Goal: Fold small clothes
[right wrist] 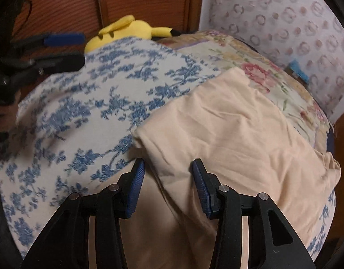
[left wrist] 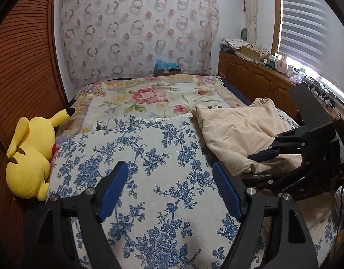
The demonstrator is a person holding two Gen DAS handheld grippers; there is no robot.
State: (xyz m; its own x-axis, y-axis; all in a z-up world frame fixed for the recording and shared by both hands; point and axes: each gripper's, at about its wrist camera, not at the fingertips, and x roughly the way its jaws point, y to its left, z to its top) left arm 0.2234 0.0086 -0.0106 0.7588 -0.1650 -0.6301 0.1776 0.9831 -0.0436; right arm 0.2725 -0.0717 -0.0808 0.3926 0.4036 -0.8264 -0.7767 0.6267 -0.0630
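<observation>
A beige garment (right wrist: 228, 130) lies rumpled on the blue-flowered bedcover (right wrist: 86, 103), with a folded edge facing me. My right gripper (right wrist: 168, 168) is open, its blue pads on either side of the garment's near fold, low over it. In the left wrist view the garment (left wrist: 236, 130) lies at the right, with the right gripper (left wrist: 263, 154) beside it. My left gripper (left wrist: 170, 174) is open and empty above the blue-flowered cover (left wrist: 149, 157), left of the garment. It also shows in the right wrist view (right wrist: 66, 49), at the far left.
A yellow plush toy (left wrist: 30, 157) lies at the bed's left edge against a wooden slatted wall (left wrist: 21, 67). A pink-flowered blanket (left wrist: 149, 98) covers the far bed. A wooden cabinet (left wrist: 257, 78) with clutter runs along the right under a window.
</observation>
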